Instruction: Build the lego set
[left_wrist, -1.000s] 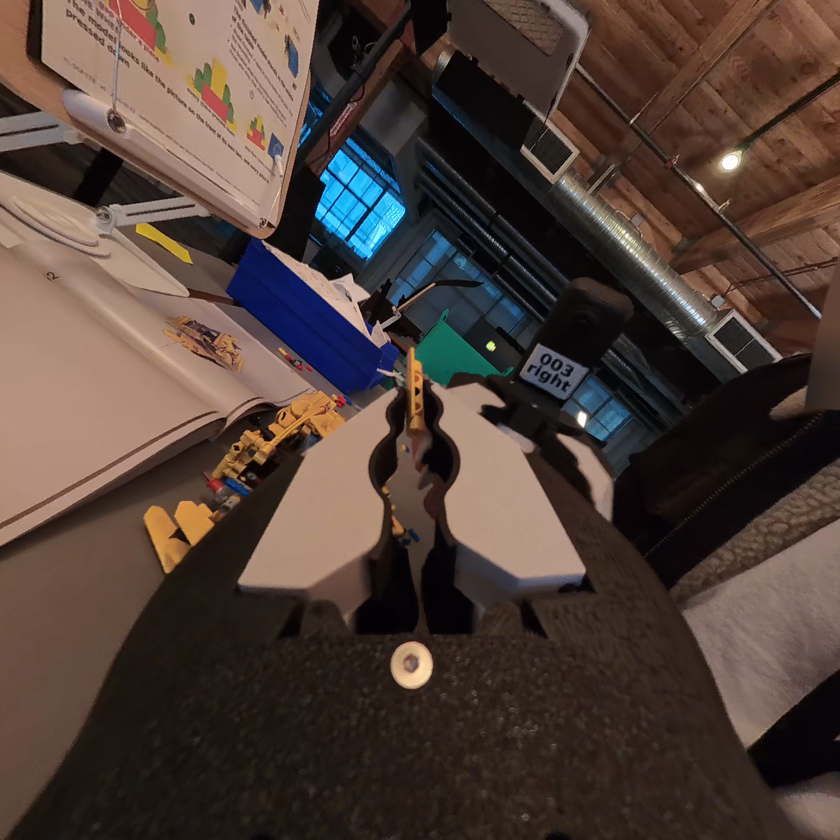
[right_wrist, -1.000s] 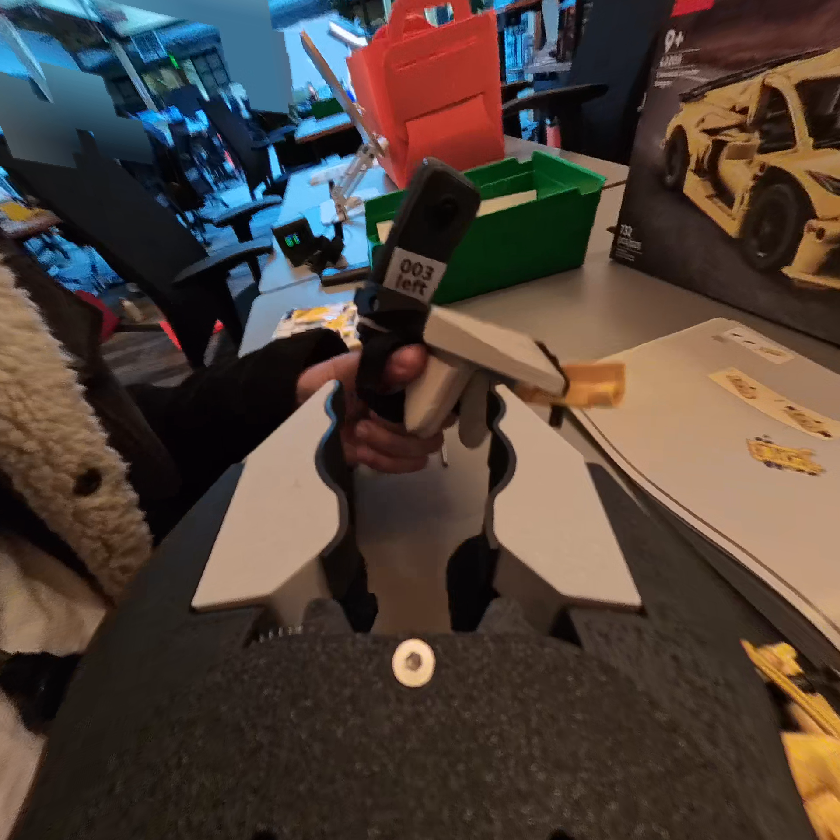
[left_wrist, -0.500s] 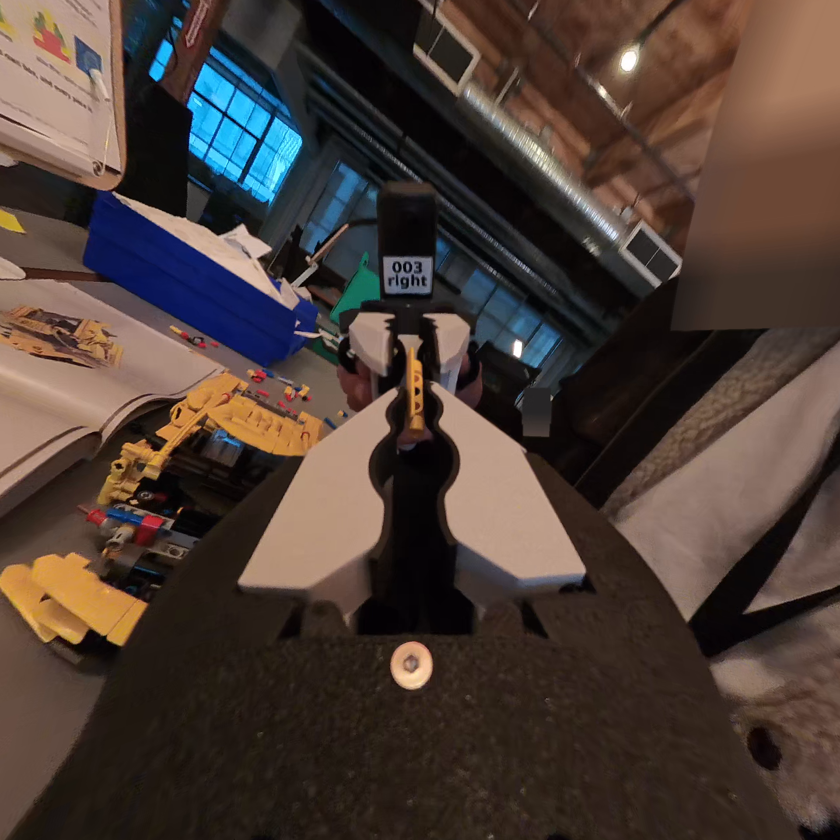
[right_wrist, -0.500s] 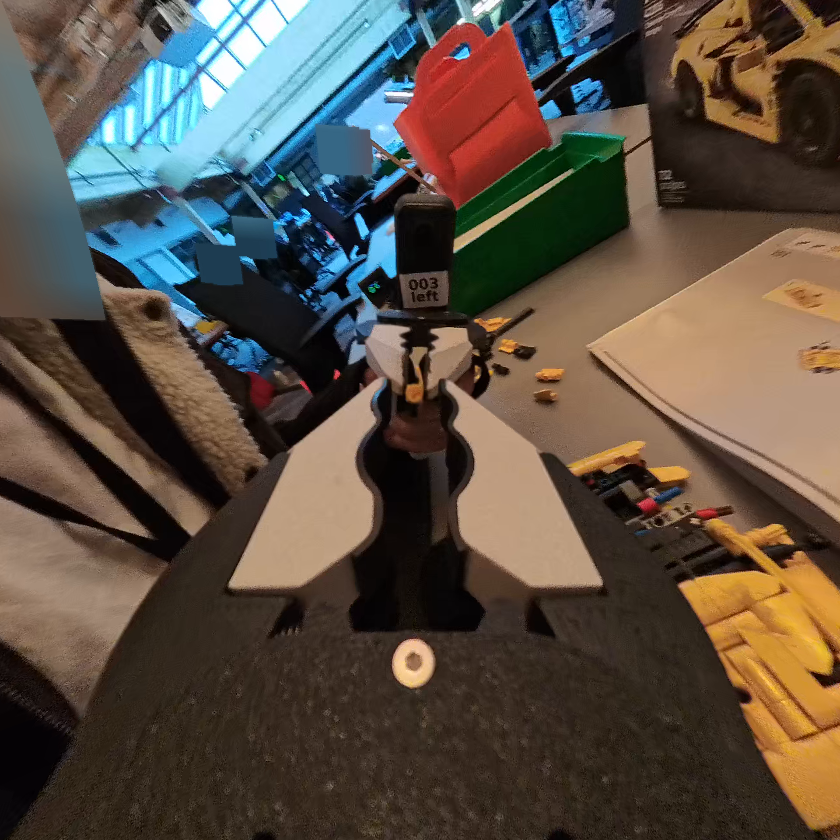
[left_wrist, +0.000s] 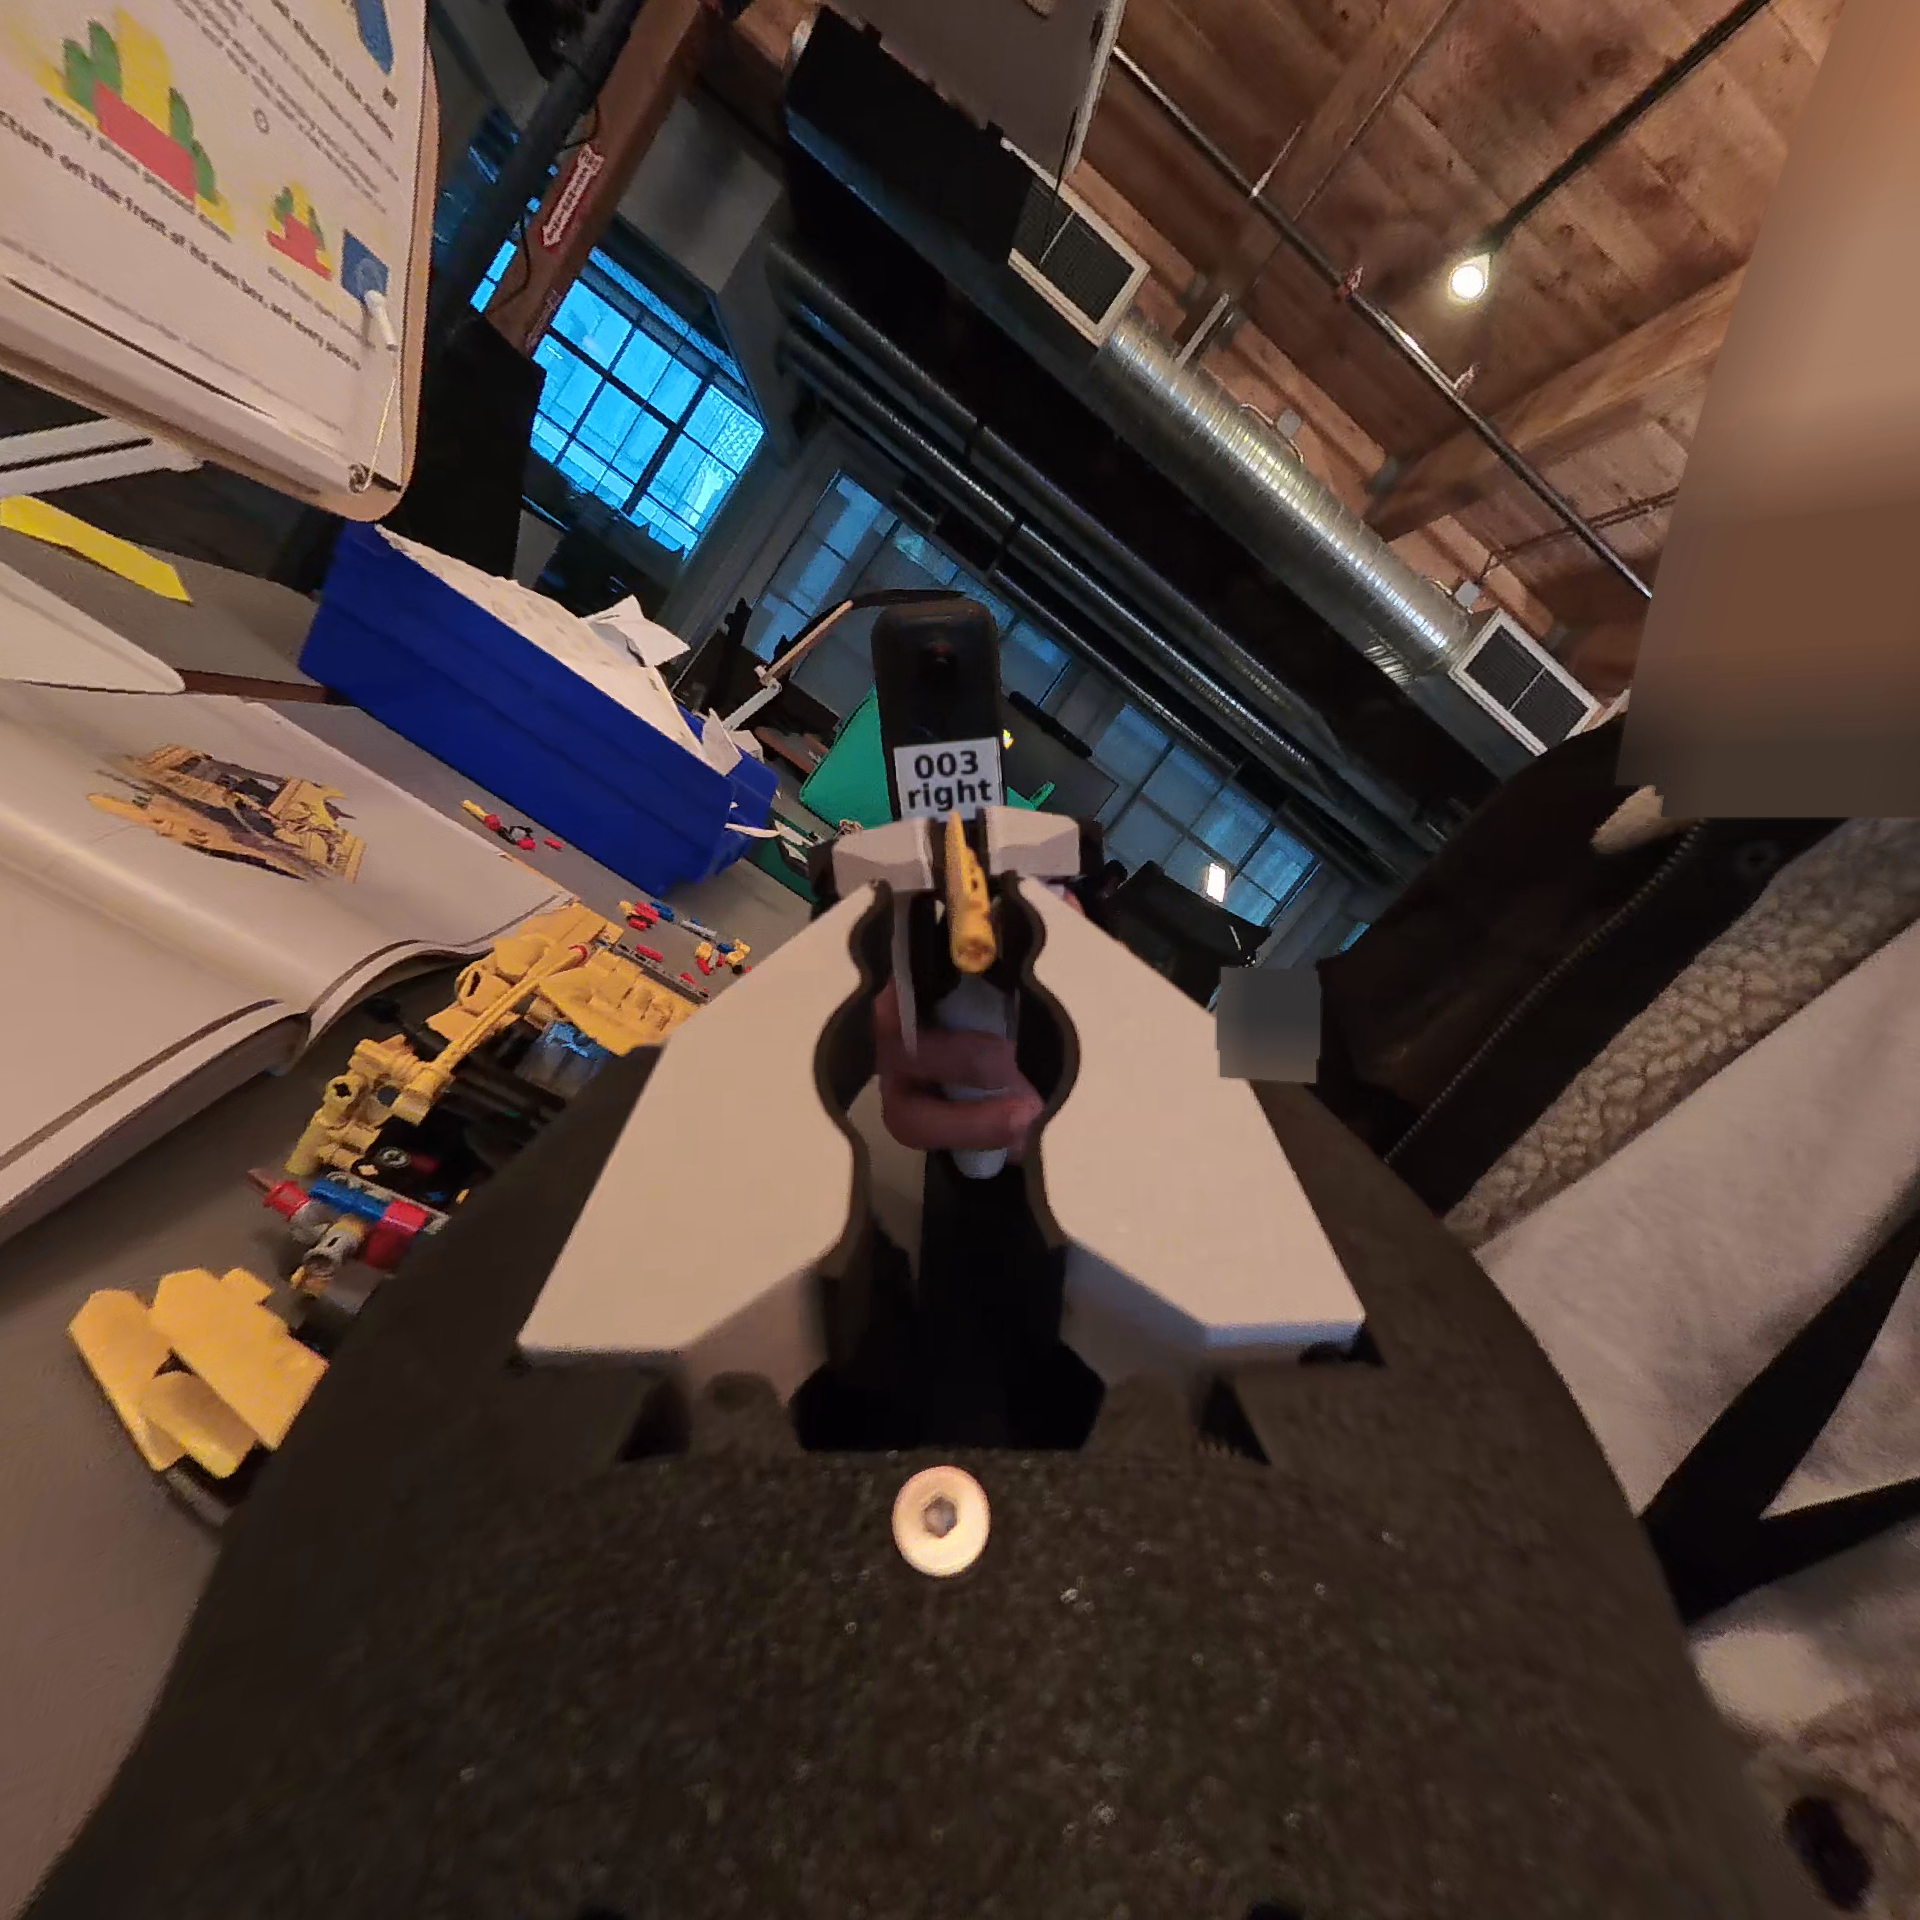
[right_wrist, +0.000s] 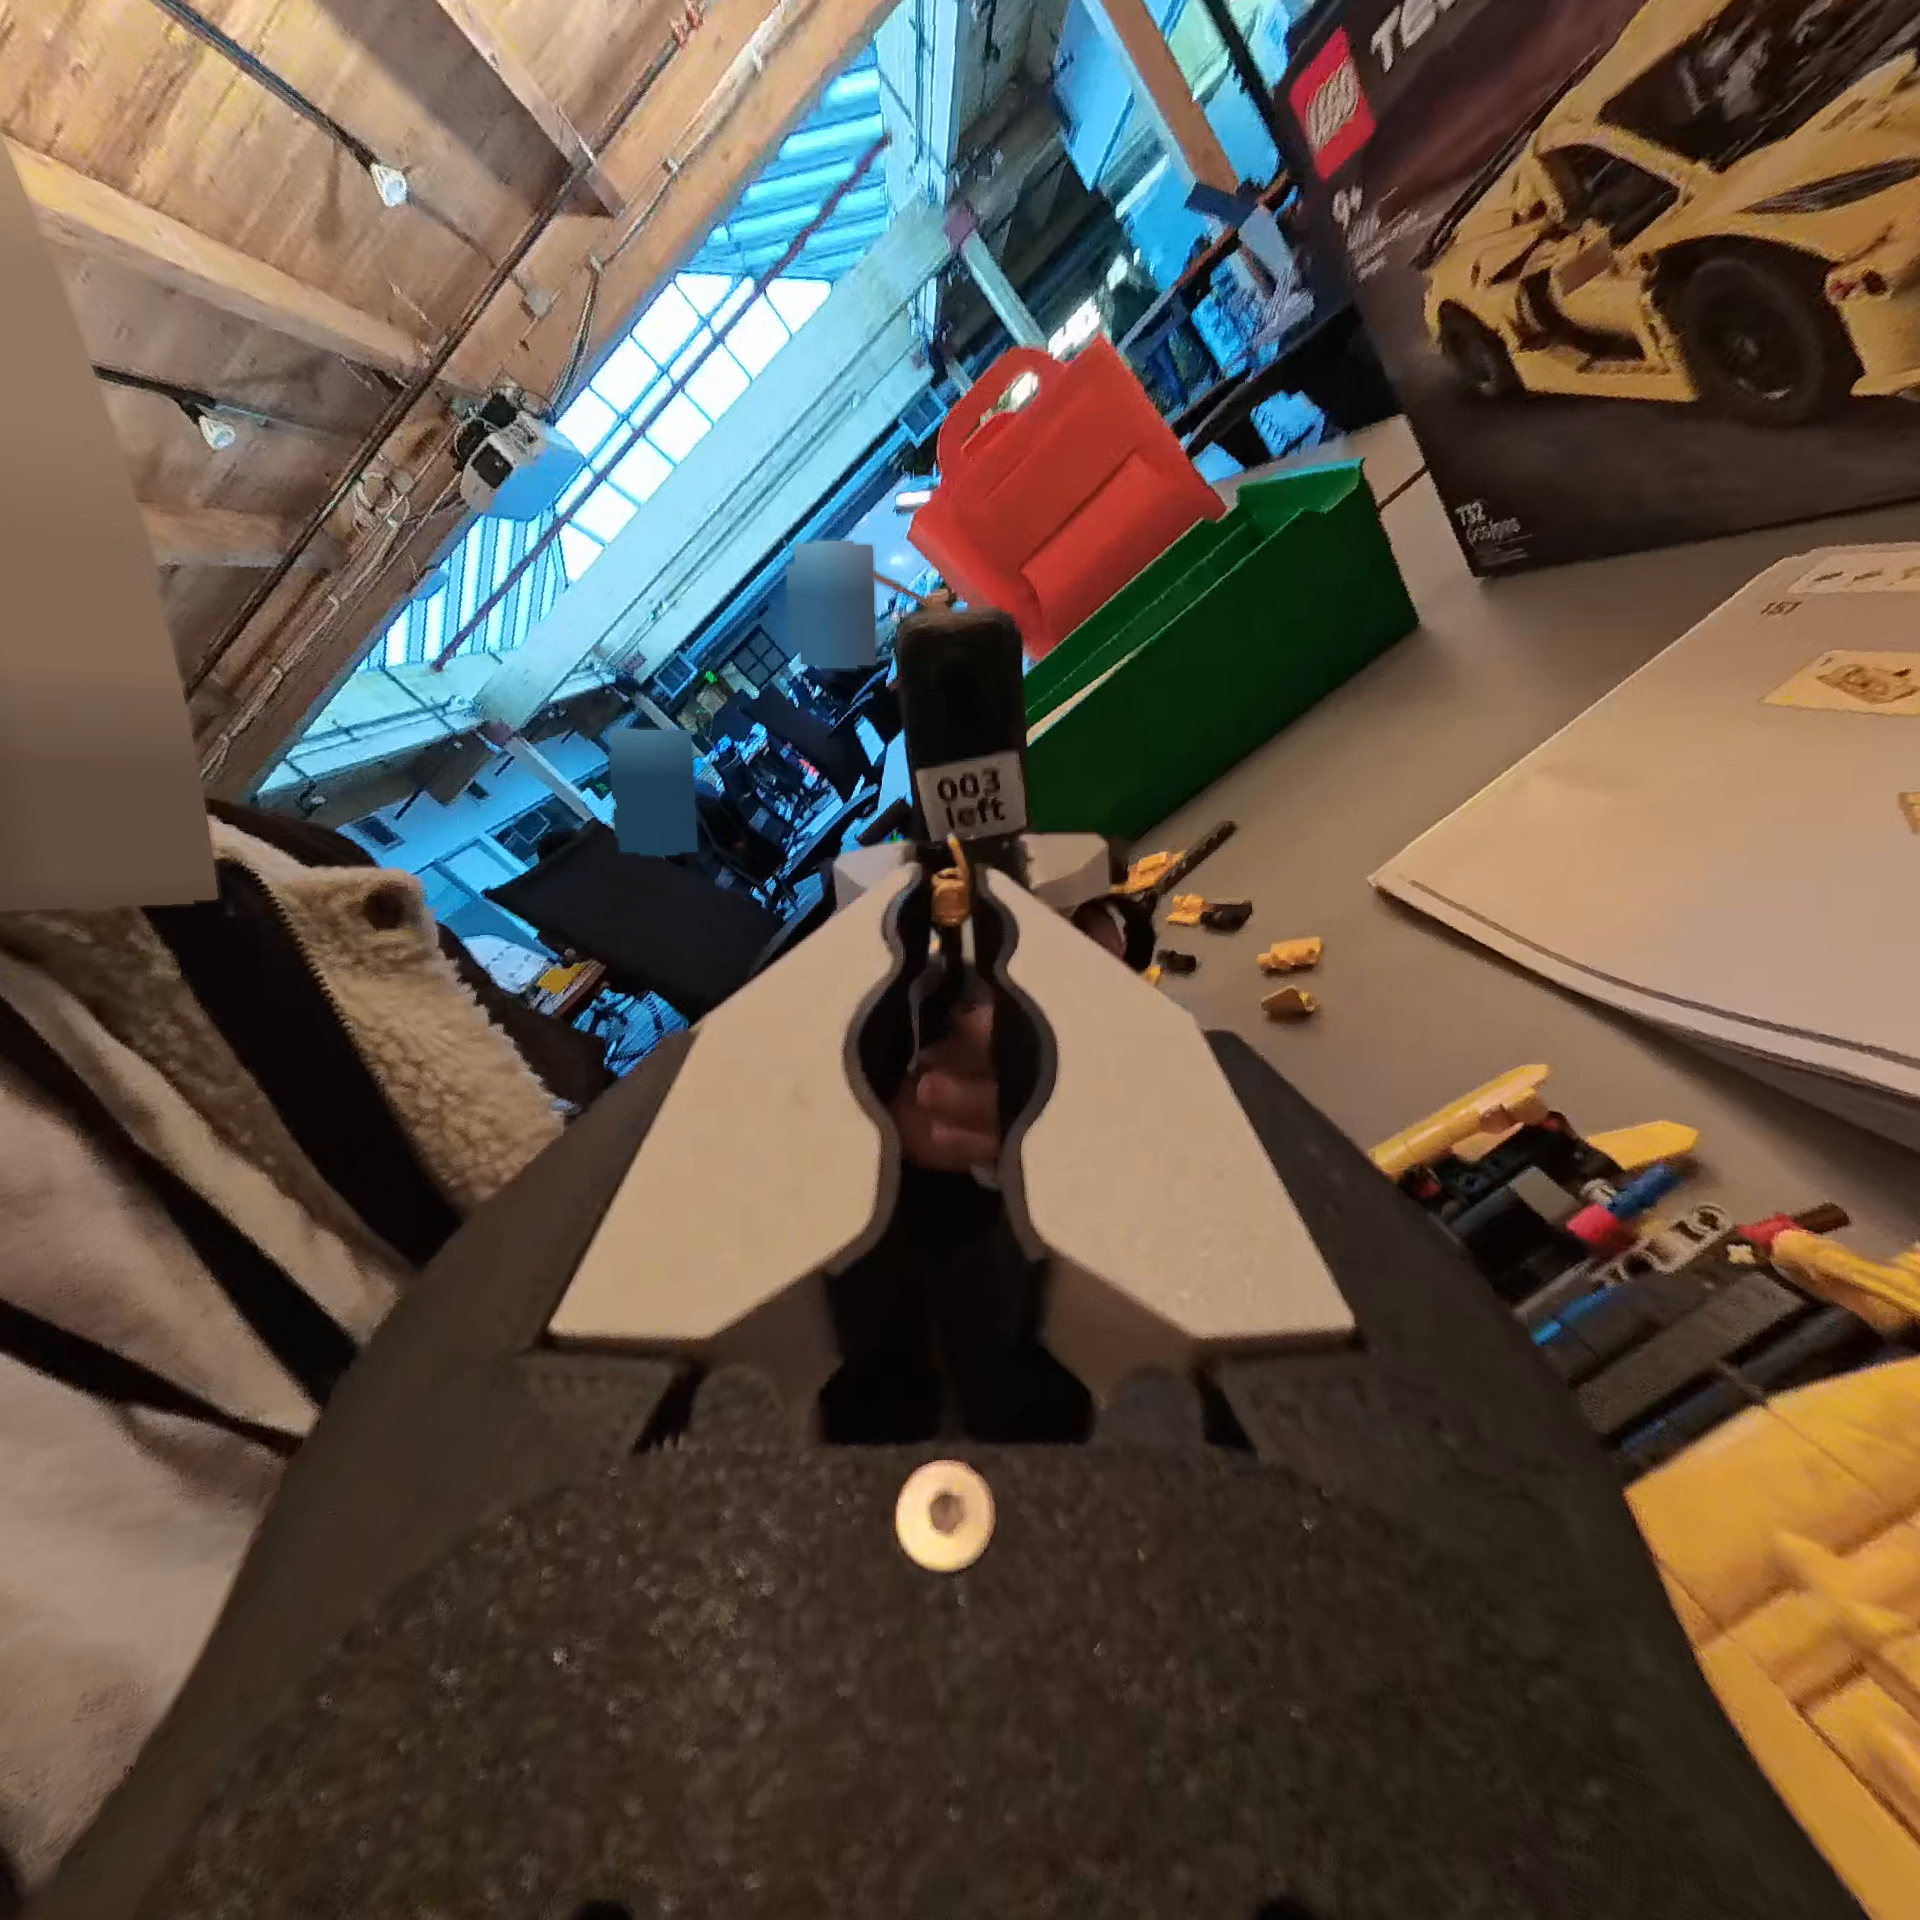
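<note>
Grey table (right_wrist: 1351, 1049) underneath, strewn with parts. Open white instruction booklet (left_wrist: 197, 935) lying flat at far left in the left wrist view; at right in the right wrist view (right_wrist: 1662, 883). Blue plastic bin (left_wrist: 520, 707) beyond the booklet; green plastic bin (right_wrist: 1216, 665) and black set box with a yellow car picture (right_wrist: 1621, 270) far off. Half-built yellow and black lego car (left_wrist: 499, 1049) lying near the booklet's edge. Raised above the table and facing each other tip to tip: left gripper (left_wrist: 954, 909) and right gripper (right_wrist: 948, 899). Thin yellow lego beam (left_wrist: 966, 904) pinched upright in the left one, reaching into the right one's tips. Right fingers nearly together around the beam's end (right_wrist: 948, 894); grip unclear.
</note>
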